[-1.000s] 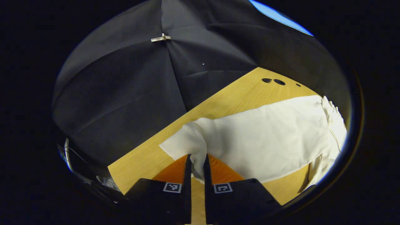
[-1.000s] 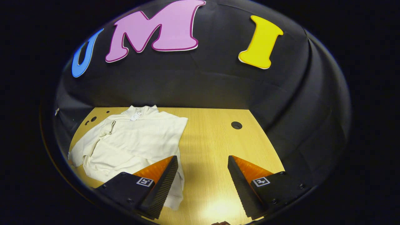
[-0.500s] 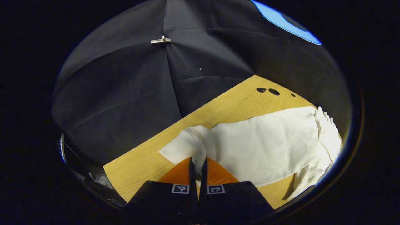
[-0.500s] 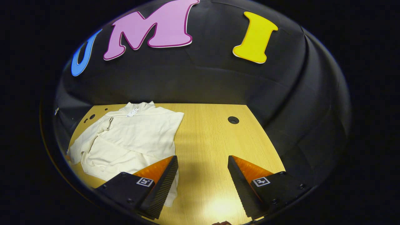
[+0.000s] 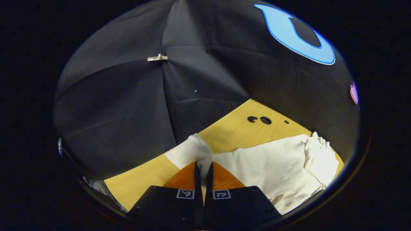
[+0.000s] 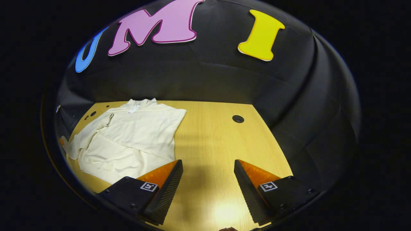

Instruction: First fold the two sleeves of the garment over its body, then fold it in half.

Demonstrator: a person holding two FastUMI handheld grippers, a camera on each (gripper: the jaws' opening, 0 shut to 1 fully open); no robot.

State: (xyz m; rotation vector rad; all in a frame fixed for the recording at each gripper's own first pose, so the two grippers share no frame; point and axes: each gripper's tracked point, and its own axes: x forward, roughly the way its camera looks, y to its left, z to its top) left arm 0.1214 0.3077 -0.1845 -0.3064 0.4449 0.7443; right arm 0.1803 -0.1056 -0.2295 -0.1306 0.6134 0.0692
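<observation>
A cream long-sleeved garment (image 6: 135, 134) lies spread on the left half of the wooden table (image 6: 212, 138), collar toward the far wall. In the left gripper view my left gripper (image 5: 203, 168) is shut on the cuff end of one sleeve (image 5: 192, 150), which rises off the table while the body (image 5: 273, 166) lies flat to the right. My right gripper (image 6: 208, 175) stands open above bare wood near the table's front, just right of the garment's hem, with nothing between its fingers. The held cuff (image 6: 65, 144) shows small at the far left of the right gripper view.
Black cloth walls close the booth behind and beside the table. A round hole (image 6: 238, 118) sits in the tabletop at the back right, and small holes (image 5: 260, 120) lie near the back left corner. A metal clip (image 5: 157, 58) joins two cloth panels.
The left gripper's fingers closed fully on the sleeve cuff and lifted it off the table. The right gripper stayed open and drew slightly away from the garment's hem.
</observation>
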